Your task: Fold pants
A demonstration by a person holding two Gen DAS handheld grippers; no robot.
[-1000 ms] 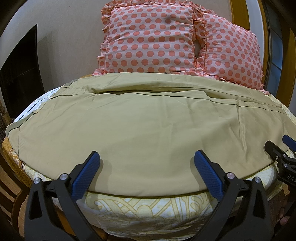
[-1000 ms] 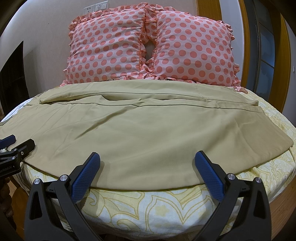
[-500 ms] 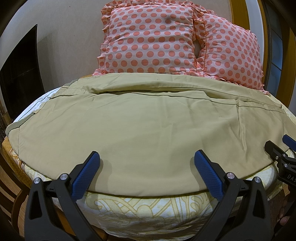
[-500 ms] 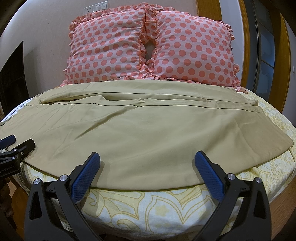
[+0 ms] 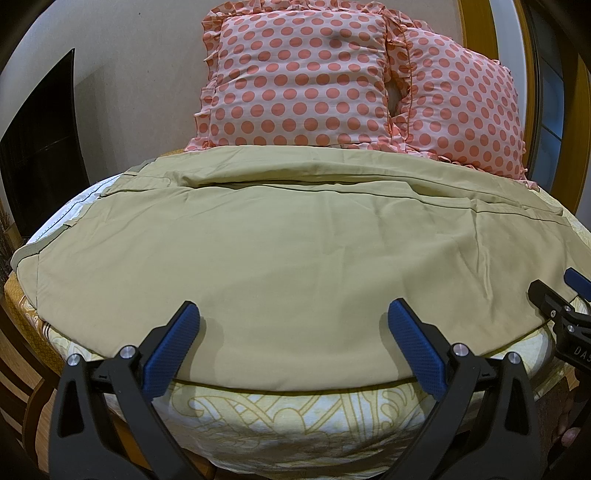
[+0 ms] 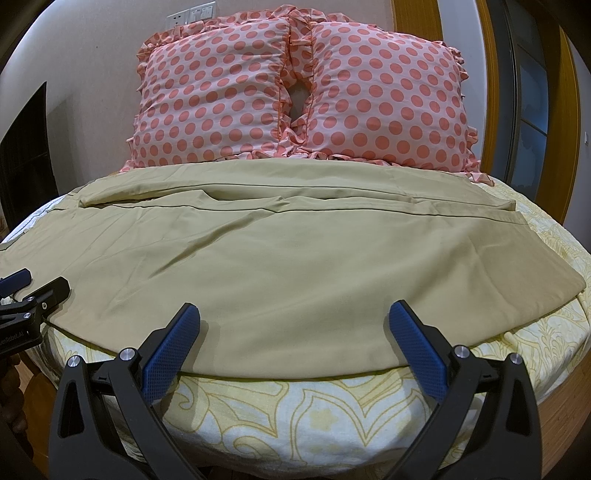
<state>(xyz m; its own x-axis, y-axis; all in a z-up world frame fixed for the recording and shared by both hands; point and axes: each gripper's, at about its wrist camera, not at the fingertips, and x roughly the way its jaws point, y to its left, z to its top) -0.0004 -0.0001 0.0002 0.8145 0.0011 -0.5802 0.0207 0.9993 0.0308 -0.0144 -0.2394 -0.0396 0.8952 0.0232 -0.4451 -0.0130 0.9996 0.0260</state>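
Left gripper before pants, pillows

Both rigs looked the same: the left hand-held gripper and right hand-held gripper had matte black plastic arms, blue dotted-texture pads on the fingers, and silver screw heads at the pivots. White lettering showed on the black bodies, cut off at the frame edge.

Two pink polka-dot pillows are leaning side by side against the wall, frilled edges touching. A yellow-patterned bedsheet is covering the bed. A wall socket is sitting above the pillows, and wooden trim is running up the right.
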